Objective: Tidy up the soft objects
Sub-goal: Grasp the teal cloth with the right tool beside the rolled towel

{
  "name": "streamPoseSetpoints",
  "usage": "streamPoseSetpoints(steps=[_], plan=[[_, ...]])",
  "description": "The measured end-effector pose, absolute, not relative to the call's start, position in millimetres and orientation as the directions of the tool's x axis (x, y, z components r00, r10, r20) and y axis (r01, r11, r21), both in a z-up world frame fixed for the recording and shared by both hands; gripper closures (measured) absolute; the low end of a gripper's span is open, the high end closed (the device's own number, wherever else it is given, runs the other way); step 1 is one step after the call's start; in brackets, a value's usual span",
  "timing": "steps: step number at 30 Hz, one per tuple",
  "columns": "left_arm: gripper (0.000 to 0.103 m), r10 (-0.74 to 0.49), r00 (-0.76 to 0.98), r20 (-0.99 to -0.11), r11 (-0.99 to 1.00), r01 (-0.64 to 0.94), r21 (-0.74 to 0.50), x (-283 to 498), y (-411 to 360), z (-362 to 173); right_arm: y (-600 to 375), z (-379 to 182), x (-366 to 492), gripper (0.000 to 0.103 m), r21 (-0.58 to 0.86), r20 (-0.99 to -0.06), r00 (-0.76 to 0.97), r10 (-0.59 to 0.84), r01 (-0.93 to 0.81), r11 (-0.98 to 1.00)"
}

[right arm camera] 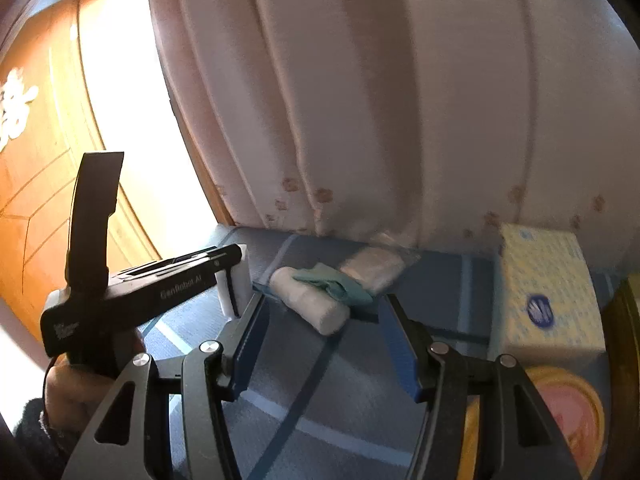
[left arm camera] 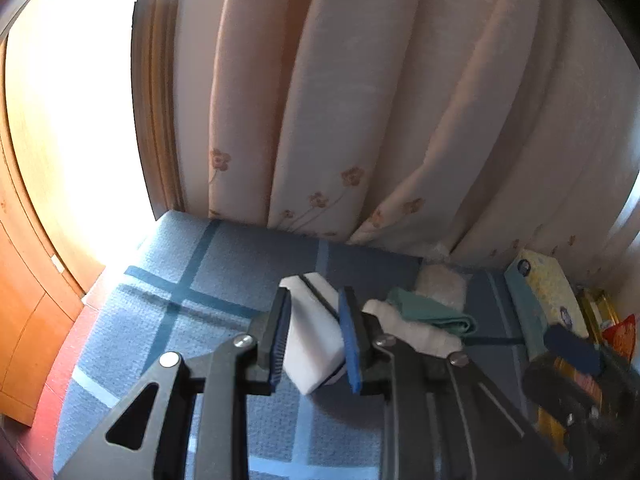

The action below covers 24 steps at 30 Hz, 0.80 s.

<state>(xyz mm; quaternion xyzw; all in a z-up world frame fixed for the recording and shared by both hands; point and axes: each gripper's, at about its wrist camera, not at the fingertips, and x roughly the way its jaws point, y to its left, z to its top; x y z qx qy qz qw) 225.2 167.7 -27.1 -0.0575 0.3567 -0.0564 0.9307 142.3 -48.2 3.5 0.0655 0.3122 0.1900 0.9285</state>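
Sponge [left arm camera: 314, 332] pinched between closed left gripper [left arm camera: 316, 338] pads above blue cloth [left arm camera: 224, 264], presumably for moving to the pile of roll [right arm camera: 310, 304] and towel [right arm camera: 334, 284], right gripper [right arm camera: 320, 340] half-open, empty, waiting nearby.

Left gripper [left arm camera: 316, 336] tilted downward, pads clamped, right gripper [right arm camera: 324, 344] angled down, jaws apart, empty
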Motion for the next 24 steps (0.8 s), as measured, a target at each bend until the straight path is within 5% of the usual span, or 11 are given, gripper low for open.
streamPoseSetpoints(steps=[2, 5, 16, 24], plan=[[0.043, -0.147, 0.723, -0.675, 0.985, 0.048, -0.164, 225, 178, -31, -43, 5, 150, 0.044, 0.232, -0.561, 0.727, 0.397, -0.322, 0.918], [0.024, -0.107, 0.722, -0.683, 0.983, -0.025, -0.180, 220, 194, -34, -39, 3, 161, 0.044, 0.247, -0.578, 0.708, 0.406, -0.322, 0.914], [0.014, 0.028, 0.724, -0.689, 0.996, -0.081, -0.045, 192, 203, -16, -26, -26, 166, 0.044, 0.261, -0.658, 0.609, 0.442, -0.367, 0.893], [0.012, 0.013, 0.666, -0.746, 0.994, -0.092, -0.064, 206, 208, -34, -40, -10, 167, 0.044, 0.252, -0.612, 0.677, 0.408, -0.322, 0.913]])
